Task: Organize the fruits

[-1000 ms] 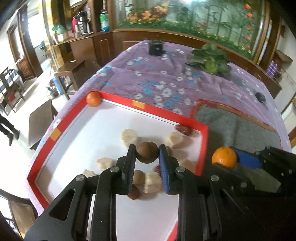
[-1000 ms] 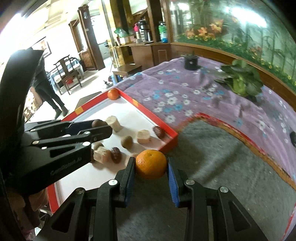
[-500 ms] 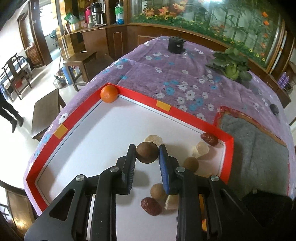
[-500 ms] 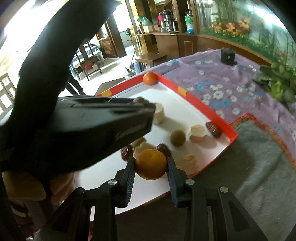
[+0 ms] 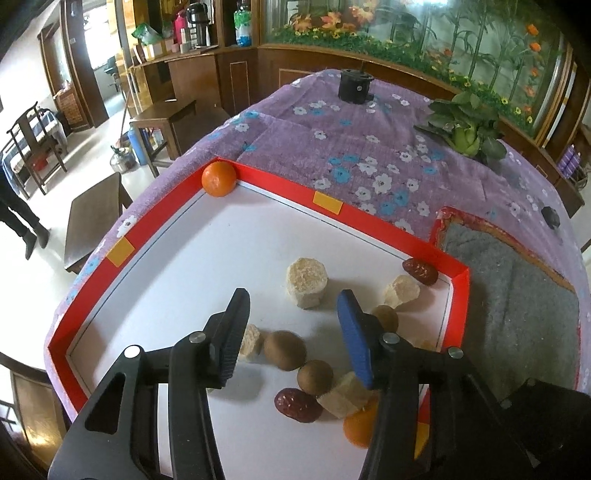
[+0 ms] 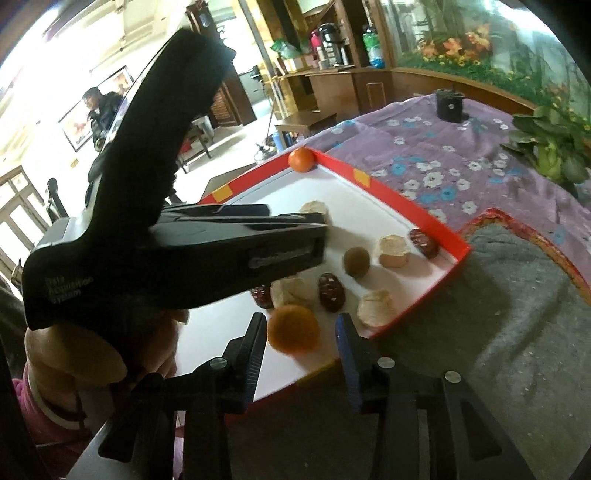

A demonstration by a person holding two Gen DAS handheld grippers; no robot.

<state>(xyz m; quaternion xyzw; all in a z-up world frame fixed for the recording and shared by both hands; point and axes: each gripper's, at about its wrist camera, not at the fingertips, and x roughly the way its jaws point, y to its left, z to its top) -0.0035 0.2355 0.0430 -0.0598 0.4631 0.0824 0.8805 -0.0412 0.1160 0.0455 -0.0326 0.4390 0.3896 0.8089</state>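
Over the red-rimmed tray [image 5: 369, 218], my left gripper [image 5: 291, 328] has just opened, the brown fruit [image 5: 284, 350] lying free between its fingers; my right gripper [image 6: 301, 343], jaws just parting, straddles the orange [image 6: 293, 329].

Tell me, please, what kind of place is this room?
Probably a home's living or dining room. A table with a purple flowered cloth fills the foreground, a large aquarium runs along the wall, and wooden chairs and a cabinet with bottles stand behind.
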